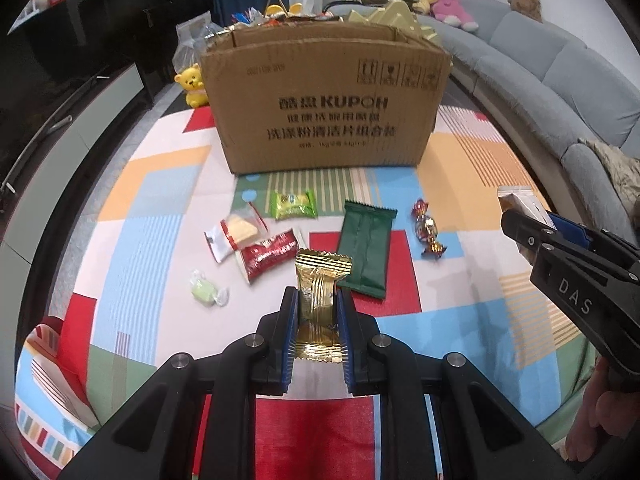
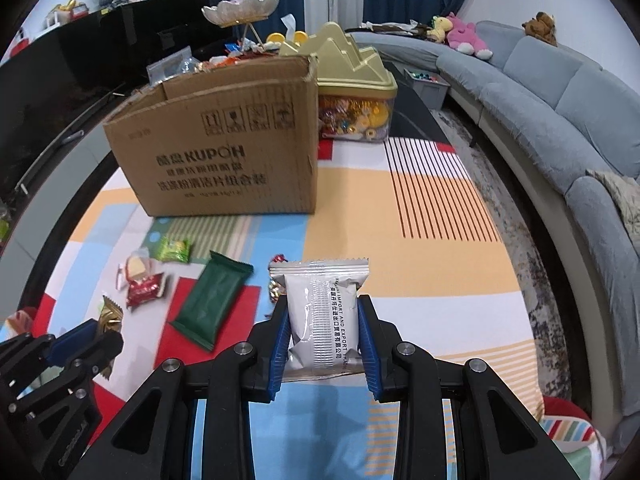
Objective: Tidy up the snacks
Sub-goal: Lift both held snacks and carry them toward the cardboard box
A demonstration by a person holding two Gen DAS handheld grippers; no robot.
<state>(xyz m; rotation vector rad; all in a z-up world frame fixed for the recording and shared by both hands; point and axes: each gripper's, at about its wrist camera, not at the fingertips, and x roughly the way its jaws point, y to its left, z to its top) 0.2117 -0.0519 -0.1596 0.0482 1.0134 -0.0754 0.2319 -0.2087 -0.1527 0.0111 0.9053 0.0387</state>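
Note:
My left gripper [image 1: 317, 300] is shut on a gold snack packet [image 1: 320, 300] and holds it above the colourful tablecloth. My right gripper [image 2: 323, 308] is shut on a silver-white snack packet [image 2: 324, 316]; it also shows at the right of the left wrist view [image 1: 516, 220]. An open cardboard box [image 1: 324, 100] stands at the back, also in the right wrist view [image 2: 224, 148]. Loose on the cloth lie a dark green packet [image 1: 366, 250], a light green packet [image 1: 292, 204], a red packet [image 1: 268, 254], a clear cracker packet [image 1: 236, 234], a pale green candy [image 1: 206, 292] and foil candies [image 1: 427, 226].
A gold-lidded clear candy tub [image 2: 356, 104] stands right of the box. A yellow bear figure [image 1: 194, 84] sits left of it. A tiered dish [image 2: 240, 8] and bags stand behind. A grey sofa [image 2: 560, 100] curves along the right; a dark cabinet [image 1: 60, 40] is left.

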